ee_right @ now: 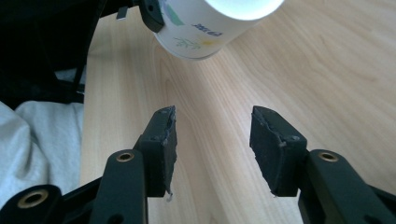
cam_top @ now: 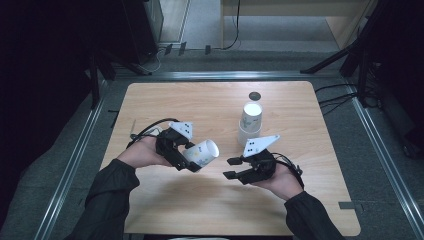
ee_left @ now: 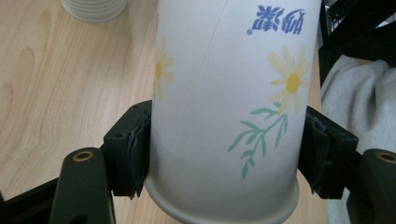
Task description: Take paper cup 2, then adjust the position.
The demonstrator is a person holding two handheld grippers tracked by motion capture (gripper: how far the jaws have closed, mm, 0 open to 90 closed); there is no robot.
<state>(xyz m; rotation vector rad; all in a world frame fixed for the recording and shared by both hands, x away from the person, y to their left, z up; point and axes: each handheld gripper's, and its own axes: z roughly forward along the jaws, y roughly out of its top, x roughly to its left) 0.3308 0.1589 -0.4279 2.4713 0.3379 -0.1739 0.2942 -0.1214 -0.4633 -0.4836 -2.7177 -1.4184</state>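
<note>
High view: my left gripper (cam_top: 186, 156) pinches a flowered paper cup (cam_top: 202, 154) sideways above the tabletop (cam_top: 200, 100); my right gripper (cam_top: 234, 168) gapes empty, seemingly near the front edge

White paper cup (ee_left: 224, 116) bears yellow daisies, green stems, blue lettering.

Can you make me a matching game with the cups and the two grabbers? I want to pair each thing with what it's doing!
Things:
1. White daisy-printed paper cup
2. Stack of white paper cups
3. Black two-jaw right gripper
4. Small dark round disc

States:
A. jaws open, holding nothing
B. lies flat on the wooden table beyond the stack
C. clamped sideways in the left gripper
D. stands upright on the table

Pairs: 1-C, 2-D, 3-A, 4-B
</note>
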